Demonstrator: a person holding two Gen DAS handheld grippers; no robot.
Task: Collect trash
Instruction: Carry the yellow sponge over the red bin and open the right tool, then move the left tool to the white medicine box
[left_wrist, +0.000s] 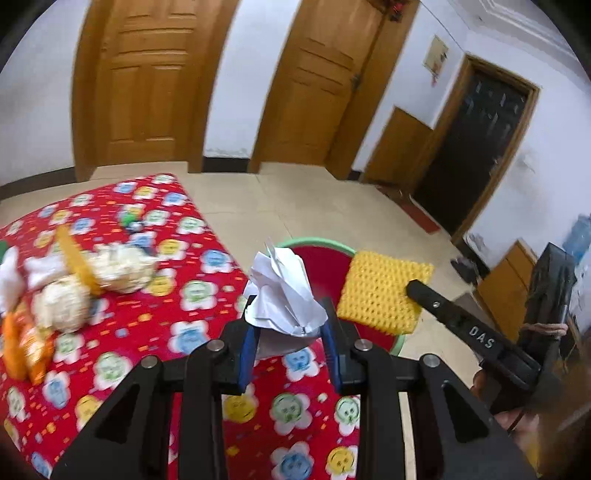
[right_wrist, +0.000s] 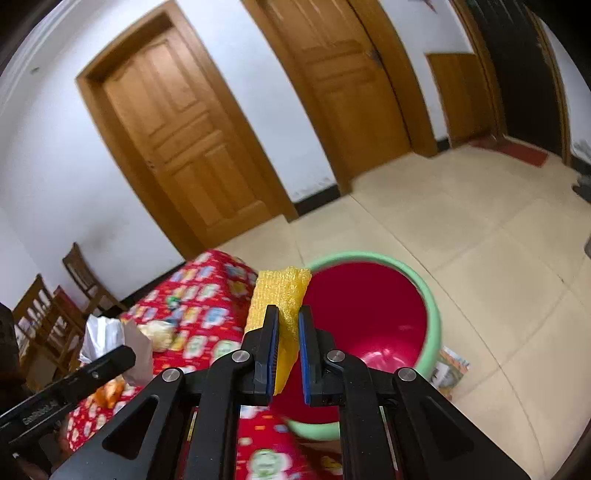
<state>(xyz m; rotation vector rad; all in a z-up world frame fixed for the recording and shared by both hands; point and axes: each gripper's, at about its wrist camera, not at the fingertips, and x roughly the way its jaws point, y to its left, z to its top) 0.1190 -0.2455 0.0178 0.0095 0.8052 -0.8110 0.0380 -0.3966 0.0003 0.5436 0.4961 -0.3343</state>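
My left gripper (left_wrist: 290, 314) is shut on a crumpled white paper ball (left_wrist: 282, 291), held over the table edge next to the bin. The bin (left_wrist: 314, 242) is green outside and red inside; it stands on the floor beside the table. My right gripper (right_wrist: 288, 314) is shut on a yellow foam net piece (right_wrist: 282, 295) and holds it above the bin's rim (right_wrist: 430, 306). The yellow piece (left_wrist: 380, 291) and the right gripper's finger (left_wrist: 443, 314) also show in the left wrist view, over the bin. The paper ball (right_wrist: 101, 332) shows at the left of the right wrist view.
A table with a red flower-print cloth (left_wrist: 177, 295) carries more trash: white foam nets (left_wrist: 122, 269), orange wrappers (left_wrist: 26, 347), a yellow strip (left_wrist: 74, 254), a small green item (left_wrist: 131, 218). A small printed box (right_wrist: 450, 369) lies on the floor behind the bin. Wooden chairs (right_wrist: 55, 306) stand at left.
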